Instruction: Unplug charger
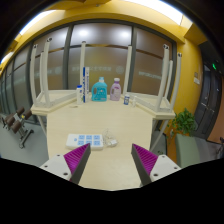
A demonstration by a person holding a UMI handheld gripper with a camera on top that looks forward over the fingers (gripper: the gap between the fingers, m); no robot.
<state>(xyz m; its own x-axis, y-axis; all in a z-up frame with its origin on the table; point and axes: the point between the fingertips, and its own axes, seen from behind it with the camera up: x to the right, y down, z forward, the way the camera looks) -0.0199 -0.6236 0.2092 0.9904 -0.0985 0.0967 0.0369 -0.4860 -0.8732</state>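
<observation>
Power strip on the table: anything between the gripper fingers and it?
Nothing visible. The white power strip lies on the bare wooden table just ahead of the open gripper, slightly toward its left finger. The teal bottle and pink bottle stand well beyond it, at the far end. The charger itself is too small to make out.

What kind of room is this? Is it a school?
Probably an office or meeting room, not a home. There is a long pale table, upturned chairs stacked on it, and big dark windows behind. A power strip lies ahead of the open hand-held gripper.
</observation>
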